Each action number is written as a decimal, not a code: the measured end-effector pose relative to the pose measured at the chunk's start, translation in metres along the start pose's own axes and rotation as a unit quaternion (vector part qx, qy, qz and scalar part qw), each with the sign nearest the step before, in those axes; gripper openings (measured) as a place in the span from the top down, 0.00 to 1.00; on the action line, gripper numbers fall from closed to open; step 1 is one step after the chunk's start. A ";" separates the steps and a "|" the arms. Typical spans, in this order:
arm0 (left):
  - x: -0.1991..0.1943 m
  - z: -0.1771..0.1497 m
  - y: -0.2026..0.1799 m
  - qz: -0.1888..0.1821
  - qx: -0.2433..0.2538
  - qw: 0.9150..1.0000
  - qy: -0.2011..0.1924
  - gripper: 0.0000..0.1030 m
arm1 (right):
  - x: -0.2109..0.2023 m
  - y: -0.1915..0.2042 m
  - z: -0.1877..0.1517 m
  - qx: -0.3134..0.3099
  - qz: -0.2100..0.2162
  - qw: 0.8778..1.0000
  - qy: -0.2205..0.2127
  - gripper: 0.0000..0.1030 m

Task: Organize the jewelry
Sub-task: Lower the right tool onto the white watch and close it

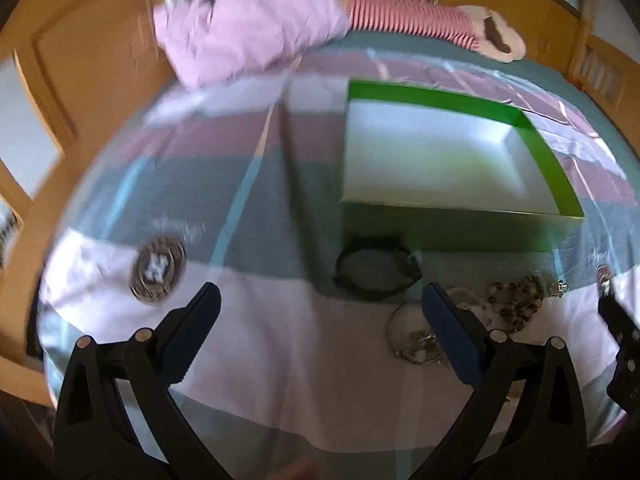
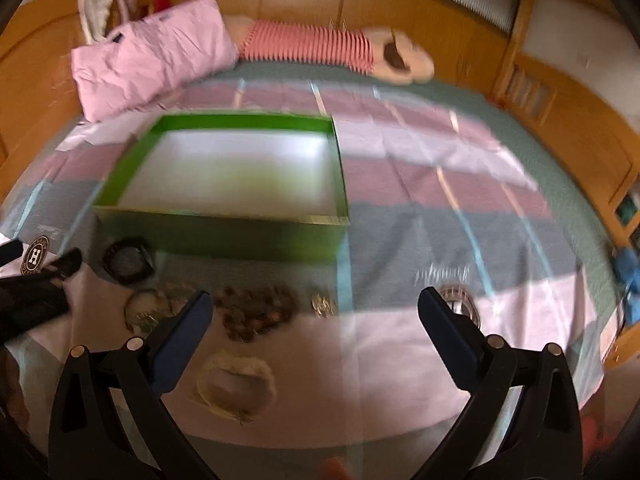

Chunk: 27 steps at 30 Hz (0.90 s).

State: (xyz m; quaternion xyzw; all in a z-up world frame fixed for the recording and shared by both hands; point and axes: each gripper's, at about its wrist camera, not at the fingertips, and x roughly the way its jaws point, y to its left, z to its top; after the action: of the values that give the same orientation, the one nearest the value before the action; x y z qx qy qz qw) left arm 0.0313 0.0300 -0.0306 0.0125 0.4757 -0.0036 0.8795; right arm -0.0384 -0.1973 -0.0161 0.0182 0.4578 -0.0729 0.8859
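An open green box (image 1: 460, 224) with a white inside lies on the bed; it also shows in the right wrist view (image 2: 224, 236) and looks empty. In front of it lie a black bracelet (image 1: 376, 274) (image 2: 128, 262), a clear hoop (image 1: 412, 340) (image 2: 146, 312), a brown bead necklace (image 1: 516, 300) (image 2: 256, 312), a small silver piece (image 2: 324, 304) and a pale cord necklace (image 2: 236, 384). My left gripper (image 1: 320, 304) is open and empty above the spread, left of the hoop. My right gripper (image 2: 314, 312) is open and empty above the beads and pale cord necklace.
A striped bedspread (image 2: 440, 200) covers the bed. A pink pillow (image 2: 152, 64) and a plush toy in red stripes (image 2: 312, 50) lie at the head. Round printed logos mark the spread (image 1: 158, 268) (image 2: 456, 300). Wooden panels (image 2: 568, 120) surround the bed.
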 end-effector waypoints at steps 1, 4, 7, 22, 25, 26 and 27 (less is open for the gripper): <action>0.005 0.001 0.007 -0.012 -0.013 1.000 0.015 0.02 | 0.005 -0.004 -0.003 0.009 0.033 0.999 0.028 0.01; 0.013 0.001 0.024 -0.043 -0.038 0.998 0.039 0.12 | 0.012 0.003 -0.015 -0.021 0.070 0.995 0.068 0.09; 0.013 -0.003 0.029 -0.041 -0.037 0.998 0.037 0.19 | 0.022 0.017 -0.030 -0.060 0.073 0.990 0.103 0.22; 0.050 0.004 -0.005 -0.106 -0.017 0.993 0.048 0.27 | 0.056 0.002 -0.020 -0.008 0.053 0.995 0.081 0.95; 0.059 0.010 -0.008 -0.138 -0.047 0.988 0.053 0.28 | 0.062 0.004 -0.018 -0.011 0.049 0.994 0.094 0.95; 0.062 0.010 -0.011 -0.148 -0.047 0.986 0.057 0.28 | 0.065 0.006 -0.020 -0.014 0.049 0.994 0.097 0.95; 0.064 0.011 -0.015 -0.152 -0.043 0.986 0.061 0.24 | 0.067 0.007 -0.021 -0.016 0.049 0.994 0.099 0.95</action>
State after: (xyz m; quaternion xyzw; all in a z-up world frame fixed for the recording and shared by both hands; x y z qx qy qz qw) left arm 0.0753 0.0148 -0.0790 -0.0975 0.5247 -0.1165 0.8376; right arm -0.0158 -0.1956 -0.0832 0.0332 0.5432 -0.0203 0.8387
